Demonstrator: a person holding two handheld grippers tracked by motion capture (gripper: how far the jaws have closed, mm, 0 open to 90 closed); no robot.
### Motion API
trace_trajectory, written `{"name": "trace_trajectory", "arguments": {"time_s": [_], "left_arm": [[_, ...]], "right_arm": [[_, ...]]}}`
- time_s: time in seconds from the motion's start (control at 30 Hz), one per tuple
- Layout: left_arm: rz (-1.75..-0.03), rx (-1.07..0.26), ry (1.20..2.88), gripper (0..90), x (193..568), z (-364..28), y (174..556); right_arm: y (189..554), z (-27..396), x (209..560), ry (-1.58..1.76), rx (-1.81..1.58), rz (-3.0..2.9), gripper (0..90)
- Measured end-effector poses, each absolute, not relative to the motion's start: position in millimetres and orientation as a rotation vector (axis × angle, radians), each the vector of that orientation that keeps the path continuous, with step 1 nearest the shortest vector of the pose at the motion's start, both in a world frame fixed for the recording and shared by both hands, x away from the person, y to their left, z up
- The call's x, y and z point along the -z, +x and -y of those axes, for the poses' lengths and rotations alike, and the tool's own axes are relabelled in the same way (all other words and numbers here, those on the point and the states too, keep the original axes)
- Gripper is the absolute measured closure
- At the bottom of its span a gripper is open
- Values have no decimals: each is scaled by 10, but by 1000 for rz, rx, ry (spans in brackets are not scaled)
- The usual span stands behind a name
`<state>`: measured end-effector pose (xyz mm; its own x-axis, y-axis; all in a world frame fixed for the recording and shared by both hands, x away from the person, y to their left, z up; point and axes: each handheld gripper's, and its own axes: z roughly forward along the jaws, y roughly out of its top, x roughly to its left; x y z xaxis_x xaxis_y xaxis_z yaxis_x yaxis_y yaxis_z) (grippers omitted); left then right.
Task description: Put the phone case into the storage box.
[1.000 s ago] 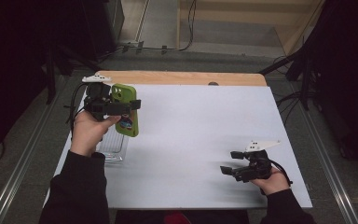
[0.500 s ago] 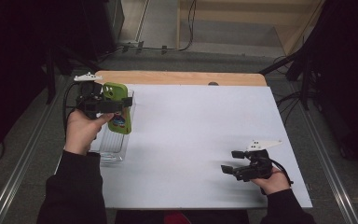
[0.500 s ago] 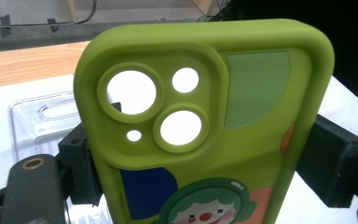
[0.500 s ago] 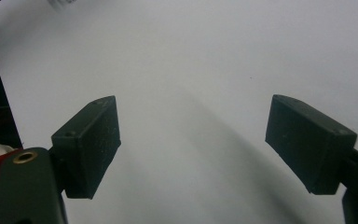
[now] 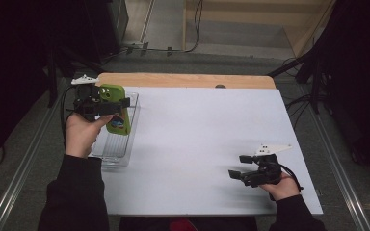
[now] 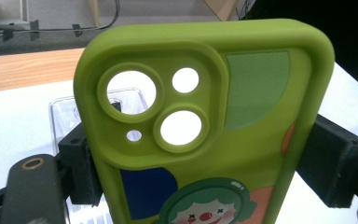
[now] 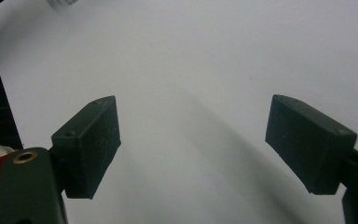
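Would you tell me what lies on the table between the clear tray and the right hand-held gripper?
Nothing: in the high view the white table is bare between the clear tray and the right hand-held gripper.

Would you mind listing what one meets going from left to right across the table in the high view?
Left gripper clamped on the green phone case, held over the clear plastic tray → bare white tabletop → right gripper with open jaws, nothing between them.
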<state>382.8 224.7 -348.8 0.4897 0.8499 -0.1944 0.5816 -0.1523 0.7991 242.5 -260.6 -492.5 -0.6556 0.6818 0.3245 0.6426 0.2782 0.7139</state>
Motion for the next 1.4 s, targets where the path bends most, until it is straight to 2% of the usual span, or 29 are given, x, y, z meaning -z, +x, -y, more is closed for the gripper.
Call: {"name": "trace_trajectory", "arguments": {"time_s": [0.57, 1.4], "left_arm": [[-1241, -426, 1806, 165, 3553, -2339, 4056], [-1276, -495, 1826, 164, 3683, -2296, 4621]], "right_arm": [[2429, 2593, 4914, 1282, -1365, -2467, 162], [2443, 2536, 4915, 1275, -1356, -2483, 163]]}}
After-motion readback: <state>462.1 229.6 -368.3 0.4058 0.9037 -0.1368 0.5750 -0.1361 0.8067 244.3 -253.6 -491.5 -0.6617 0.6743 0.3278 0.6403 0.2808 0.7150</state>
